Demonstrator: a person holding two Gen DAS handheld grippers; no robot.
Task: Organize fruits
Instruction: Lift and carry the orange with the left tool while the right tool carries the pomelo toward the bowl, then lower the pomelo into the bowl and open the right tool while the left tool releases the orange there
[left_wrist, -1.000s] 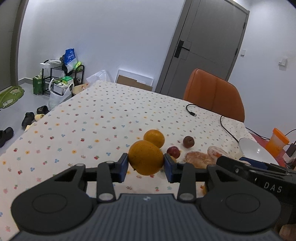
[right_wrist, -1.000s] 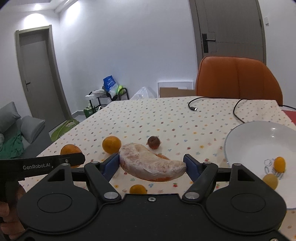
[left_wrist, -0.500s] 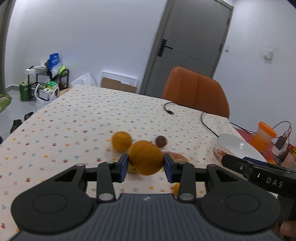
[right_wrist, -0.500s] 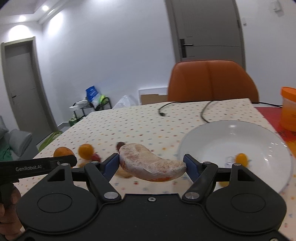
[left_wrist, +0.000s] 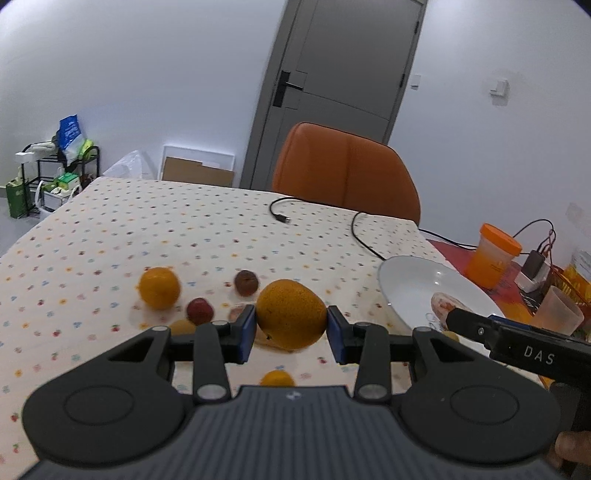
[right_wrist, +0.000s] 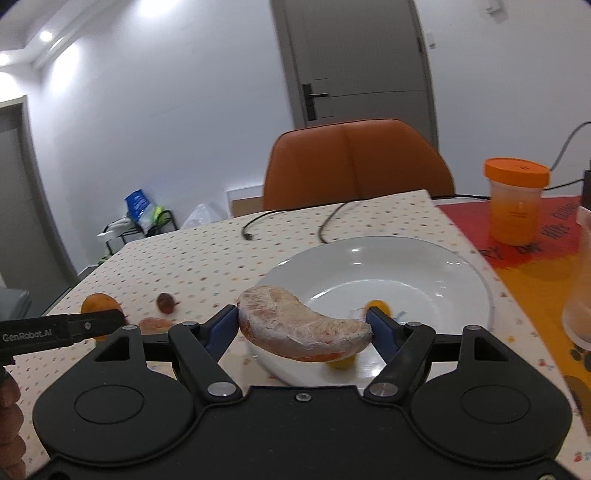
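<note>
The big orange (left_wrist: 290, 314) is clamped between the blue pads of the left tool (left_wrist: 291, 334), lifted above the dotted surface (left_wrist: 147, 229). On the cloth beyond it, at about ten o'clock from the held fruit, lie a smaller orange (left_wrist: 159, 287) and a dark red fruit (left_wrist: 200, 310), with a brownish round fruit (left_wrist: 246, 282) a little further back. A small yellow-orange fruit (left_wrist: 277, 378) peeks out just below the held orange.

The right tool (right_wrist: 303, 326) grips a peeled citrus segment (right_wrist: 301, 329), pale and curved, pressed endwise between its pads over the near rim of the white plate (right_wrist: 424, 258). Inside the plate sits a small orange fruit (right_wrist: 377, 305), and another yellowish one (right_wrist: 341, 362) shows under the segment.

At one o'clock from the plate stands an orange-lidded jar (right_wrist: 515, 201) on a red mat (right_wrist: 546, 240). A black cable (left_wrist: 321, 221) snakes over the far end of the surface, and an orange chair (right_wrist: 356, 162) stands behind it at twelve o'clock.
</note>
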